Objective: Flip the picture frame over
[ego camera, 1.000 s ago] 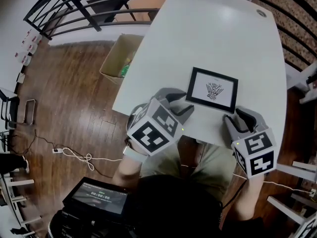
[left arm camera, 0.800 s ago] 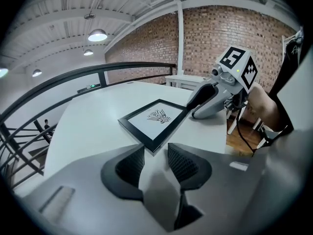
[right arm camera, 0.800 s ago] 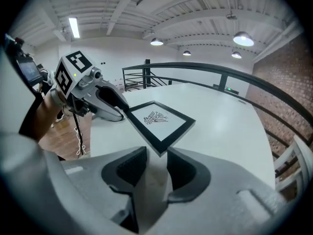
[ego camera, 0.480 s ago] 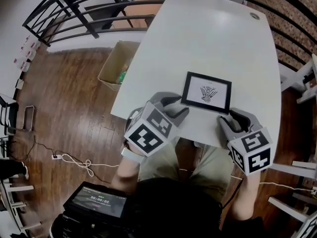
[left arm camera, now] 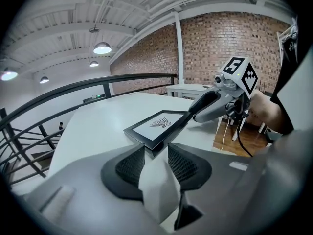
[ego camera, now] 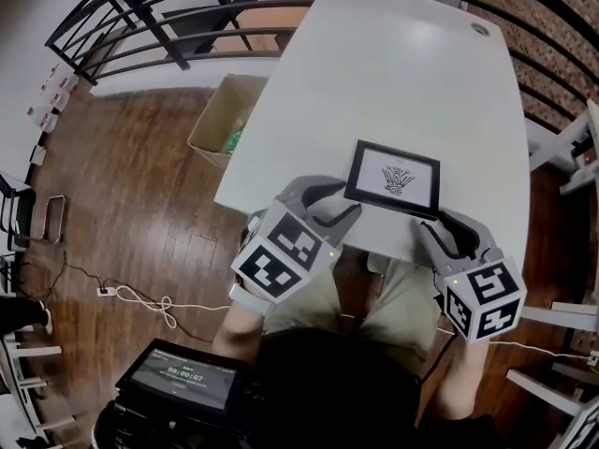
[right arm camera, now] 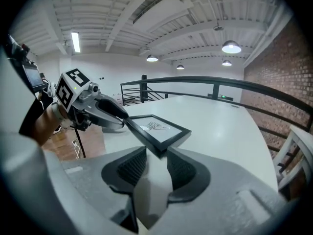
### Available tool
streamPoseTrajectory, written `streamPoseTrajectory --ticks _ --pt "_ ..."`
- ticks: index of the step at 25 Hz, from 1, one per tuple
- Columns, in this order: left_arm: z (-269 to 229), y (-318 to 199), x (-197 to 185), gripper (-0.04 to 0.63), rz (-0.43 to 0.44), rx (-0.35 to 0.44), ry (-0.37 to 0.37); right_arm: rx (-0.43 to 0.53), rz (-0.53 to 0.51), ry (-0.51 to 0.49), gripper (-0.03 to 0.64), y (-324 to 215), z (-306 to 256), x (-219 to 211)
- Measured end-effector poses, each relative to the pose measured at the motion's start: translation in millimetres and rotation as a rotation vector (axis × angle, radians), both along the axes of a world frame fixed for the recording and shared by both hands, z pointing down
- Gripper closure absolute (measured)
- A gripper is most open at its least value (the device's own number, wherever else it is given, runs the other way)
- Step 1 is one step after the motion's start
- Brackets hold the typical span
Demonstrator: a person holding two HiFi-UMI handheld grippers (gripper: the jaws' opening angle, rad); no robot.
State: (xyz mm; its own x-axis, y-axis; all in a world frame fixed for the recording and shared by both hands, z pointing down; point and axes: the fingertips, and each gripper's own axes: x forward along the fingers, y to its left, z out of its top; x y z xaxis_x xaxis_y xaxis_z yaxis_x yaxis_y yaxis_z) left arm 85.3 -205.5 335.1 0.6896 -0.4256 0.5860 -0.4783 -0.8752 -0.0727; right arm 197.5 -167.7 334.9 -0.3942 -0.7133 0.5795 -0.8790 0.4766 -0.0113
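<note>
Left gripper (ego camera: 346, 200), in the head view, reaches over the near edge of the white table (ego camera: 393, 82) with its jaws closed on the near left corner of the picture frame (ego camera: 393, 178). The right gripper (ego camera: 438, 221) clamps the near right corner in the same way. The black frame sits picture side up close to the table's near edge, showing a white sheet with a small dark drawing. On the wood floor off the table's left edge stands an open cardboard box (ego camera: 220, 110), near a black railing (ego camera: 168, 26).

From the left gripper view, the left gripper (left arm camera: 156, 153) has both ridged jaws pressed against the sides of the frame's (left arm camera: 157, 125) corner. The frame's near edge looks slightly raised off the table (left arm camera: 98, 126). Across the frame, the right gripper (left arm camera: 193, 112) holds the other near corner.

From the right gripper view, the right gripper (right arm camera: 156, 155) pinches its corner of the frame (right arm camera: 159, 128) between both jaws. The left gripper (right arm camera: 126, 120) grips the opposite corner. The frame tilts up from the table (right arm camera: 220, 116) on the near side.
</note>
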Motion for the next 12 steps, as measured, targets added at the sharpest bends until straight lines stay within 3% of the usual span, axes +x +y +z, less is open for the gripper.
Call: streamPoseTrajectory --ticks 12 --pt "-30.2 14.6 -1.4 0.43 0.0 0.066 0.095 0.107 0.027 -0.013 0.494 12.5 -34.9 -2.1"
